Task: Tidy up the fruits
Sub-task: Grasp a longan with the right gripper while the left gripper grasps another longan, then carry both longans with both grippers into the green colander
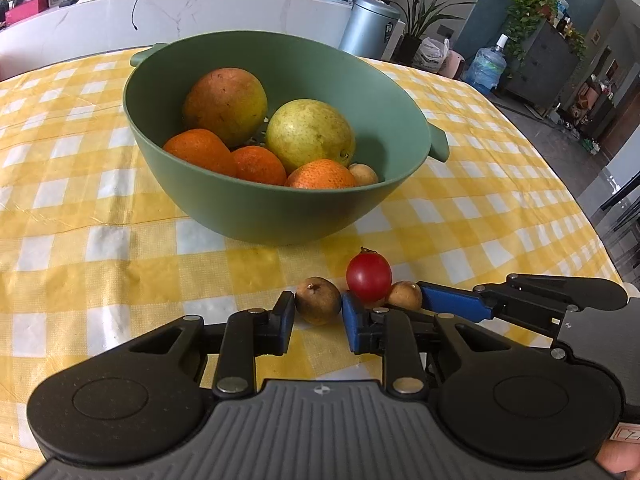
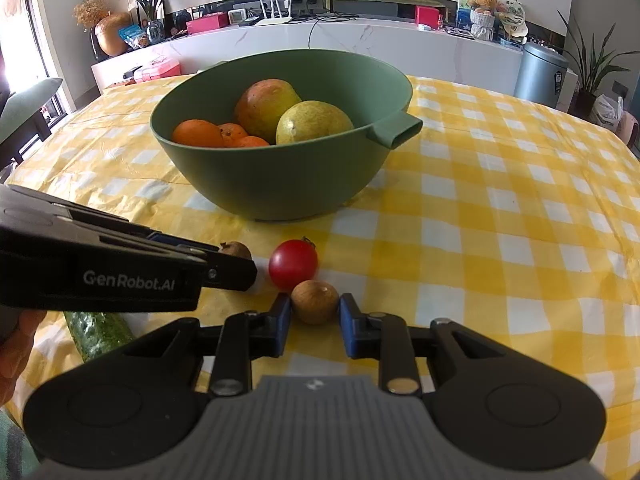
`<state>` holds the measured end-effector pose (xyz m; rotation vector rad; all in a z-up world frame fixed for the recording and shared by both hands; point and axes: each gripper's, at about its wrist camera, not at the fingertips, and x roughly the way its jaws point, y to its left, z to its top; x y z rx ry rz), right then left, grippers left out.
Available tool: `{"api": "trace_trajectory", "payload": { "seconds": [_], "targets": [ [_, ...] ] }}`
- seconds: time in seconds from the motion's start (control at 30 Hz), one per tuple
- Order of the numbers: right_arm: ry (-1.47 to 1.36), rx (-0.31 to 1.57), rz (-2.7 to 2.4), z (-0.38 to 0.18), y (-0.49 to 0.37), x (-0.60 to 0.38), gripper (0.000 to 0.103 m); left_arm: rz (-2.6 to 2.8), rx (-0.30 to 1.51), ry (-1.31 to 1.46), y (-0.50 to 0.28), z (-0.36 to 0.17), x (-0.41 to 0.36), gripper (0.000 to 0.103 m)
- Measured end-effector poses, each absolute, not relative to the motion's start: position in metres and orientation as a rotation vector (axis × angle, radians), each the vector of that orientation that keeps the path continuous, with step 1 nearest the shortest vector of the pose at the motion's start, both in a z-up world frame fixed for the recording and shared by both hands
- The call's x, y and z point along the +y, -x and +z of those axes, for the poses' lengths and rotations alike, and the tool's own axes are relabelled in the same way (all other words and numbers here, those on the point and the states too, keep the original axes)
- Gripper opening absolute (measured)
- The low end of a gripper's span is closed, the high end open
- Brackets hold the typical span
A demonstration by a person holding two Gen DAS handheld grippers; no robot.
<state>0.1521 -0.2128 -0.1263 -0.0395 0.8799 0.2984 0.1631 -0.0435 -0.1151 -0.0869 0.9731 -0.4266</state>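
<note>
Table: covered by a yellow-and-white checked tablecloth (image 1: 100,184); everything of the task rests on it.
Bowl: a green colander bowl (image 1: 256,208) with side handles stands toward the middle of the table, well behind both grippers.
Fruit in the bowl: a red-yellow mango (image 1: 226,104) at the back, a yellow-green pear (image 1: 310,130) beside it, three oranges (image 1: 200,150) along the near wall, and one small brown longan (image 1: 363,174) at the near right rim.
Cucumber: a green cucumber (image 2: 98,334) lies at the near left table edge in the right wrist view, partly hidden under the left gripper.
Cherry tomato: a red cherry tomato (image 1: 369,276) sits on the cloth in front of the bowl, between the two loose longans and touching or nearly touching the right one.
Left gripper: the left gripper (image 1: 318,316) has its blue pads pinched on the left longan (image 1: 319,300), which rests on the cloth.
Right gripper: the right gripper (image 2: 314,318) has its pads pressed on the right longan (image 2: 315,301), also on the cloth, just in front of the tomato.
Hands: a fingertip (image 1: 618,460) shows at the lower right corner of the left wrist view.
</note>
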Motion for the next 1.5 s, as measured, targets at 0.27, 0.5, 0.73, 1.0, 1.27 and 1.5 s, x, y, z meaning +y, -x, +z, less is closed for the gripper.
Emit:
{"api": "trace_trajectory", "payload": {
  "seconds": [0.27, 0.5, 0.73, 1.0, 1.27, 1.5],
  "targets": [
    [0.047, 0.869, 0.291, -0.124, -0.150, -0.214, 0.022, -0.411, 0.952, 0.090, -0.155, -0.101, -0.042, 0.028],
    [0.058, 0.827, 0.274, -0.115, -0.143, -0.213, 0.023, -0.413, 0.908, 0.089, -0.141, -0.076, -0.037, 0.028],
    [0.052, 0.762, 0.268, -0.099, -0.131, -0.214, 0.023, -0.412, 0.850, 0.079, -0.132, -0.053, -0.036, 0.028],
    [0.052, 0.704, 0.271, -0.075, -0.125, -0.216, 0.022, -0.399, 0.817, 0.079, -0.135, -0.038, -0.034, 0.028],
    [0.084, 0.655, 0.294, -0.054, -0.137, -0.211, 0.022, -0.387, 0.791, 0.080, -0.147, -0.028, -0.033, 0.028],
    [0.131, 0.627, 0.322, -0.043, -0.159, -0.199, 0.022, -0.372, 0.778, 0.080, -0.167, -0.022, -0.029, 0.028]
  ]
}}
